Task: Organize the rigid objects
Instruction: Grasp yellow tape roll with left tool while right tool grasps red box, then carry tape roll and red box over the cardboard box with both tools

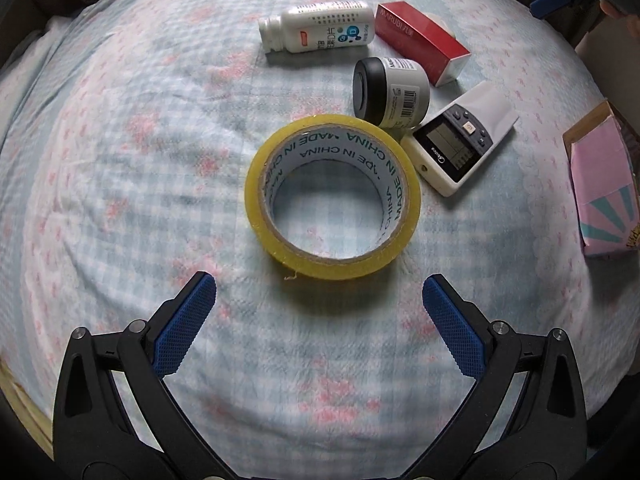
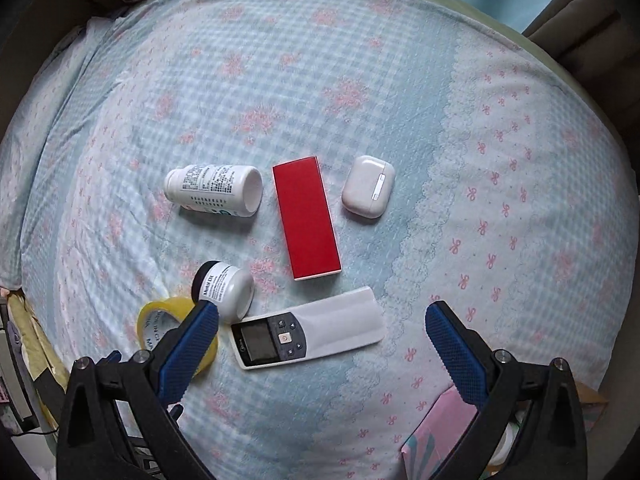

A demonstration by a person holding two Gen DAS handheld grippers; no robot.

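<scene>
A yellow tape roll (image 1: 332, 196) lies flat on the bed, just ahead of my open, empty left gripper (image 1: 319, 292); it also shows in the right wrist view (image 2: 160, 312). Beyond it lie a black-lidded jar (image 1: 390, 92), a white remote (image 1: 460, 140), a red box (image 1: 420, 42) and a white bottle (image 1: 318, 28). In the right wrist view my right gripper (image 2: 322, 320) is open and empty above the remote (image 2: 308, 328), with the jar (image 2: 224, 288), red box (image 2: 306, 218), bottle (image 2: 214, 190) and a white earbud case (image 2: 368, 186) ahead.
A pink cardboard box (image 1: 604, 192) sits at the bed's right edge; it shows low in the right wrist view (image 2: 440, 436). The blue checked bedspread (image 2: 320, 80) stretches far beyond the objects. A wooden bed edge (image 2: 36, 344) lies at left.
</scene>
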